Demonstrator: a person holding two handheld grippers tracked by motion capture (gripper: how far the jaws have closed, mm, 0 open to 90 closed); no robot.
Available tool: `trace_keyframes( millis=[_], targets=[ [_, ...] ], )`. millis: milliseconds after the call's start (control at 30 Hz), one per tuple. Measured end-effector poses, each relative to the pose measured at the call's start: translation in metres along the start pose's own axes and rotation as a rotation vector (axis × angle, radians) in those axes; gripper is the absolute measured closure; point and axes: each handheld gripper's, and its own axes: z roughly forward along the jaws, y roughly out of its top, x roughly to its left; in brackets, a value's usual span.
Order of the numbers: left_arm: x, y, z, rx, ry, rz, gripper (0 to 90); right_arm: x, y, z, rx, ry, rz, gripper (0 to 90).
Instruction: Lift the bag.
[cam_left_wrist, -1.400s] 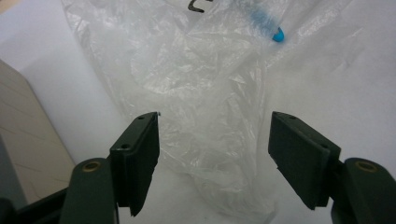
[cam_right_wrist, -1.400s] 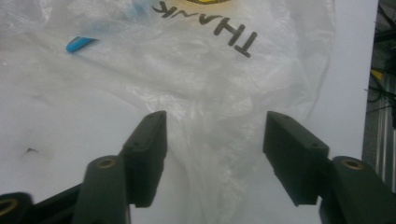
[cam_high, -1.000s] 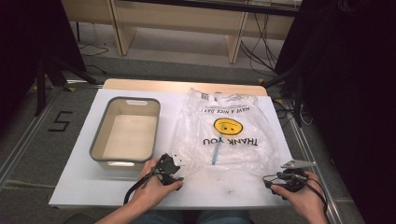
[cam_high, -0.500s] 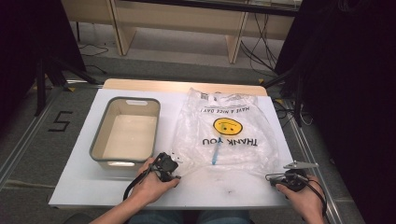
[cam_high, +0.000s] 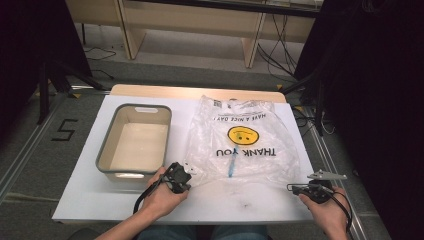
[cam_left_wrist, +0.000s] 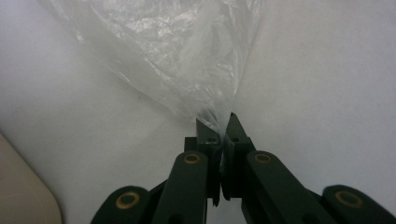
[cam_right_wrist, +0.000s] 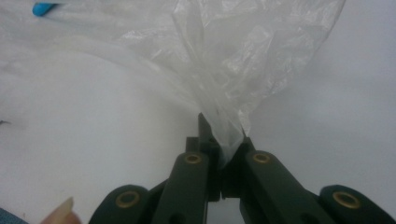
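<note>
A clear plastic bag (cam_high: 240, 145) printed with a yellow smiley and "THANK YOU" lies flat on the white table (cam_high: 240, 202). A thin blue object (cam_high: 231, 167) sits inside it. My left gripper (cam_high: 186, 172) is at the bag's near left corner. Its jaws have just been closing and now pinch a fold of the bag (cam_left_wrist: 187, 60) at the left gripper's (cam_left_wrist: 219, 123) tips. My right gripper (cam_high: 294, 188) is at the near right corner. Its jaws have also just been closing and clamp the film of the bag (cam_right_wrist: 243, 60) at the right gripper's (cam_right_wrist: 224, 130) tips. The blue object (cam_right_wrist: 44, 8) shows at the top left.
A grey bin (cam_high: 100, 160) with a pale inside stands on the left half of the table, just beyond my left hand. Wooden furniture legs and cables are on the floor behind the table. The table's near edge runs just beneath both hands.
The jaws of both grippers have closed onto the bag's near corners. Both hands have stayed in place, and the bag lies as before.
</note>
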Motion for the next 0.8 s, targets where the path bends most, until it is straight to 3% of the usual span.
trace_keyframes(
  millis=[200, 800],
  targets=[
    [0.003, 0.004, -0.016, -0.081, 0.026, 0.009, 88.8, -0.001, 0.003, -0.007, -0.055, -0.03, 0.008, 90.0],
    [0.008, 0.01, -0.041, -0.233, 0.098, 0.04, 89.0, -0.003, 0.009, -0.023, -0.176, -0.077, 0.029, 90.0]
  ],
)
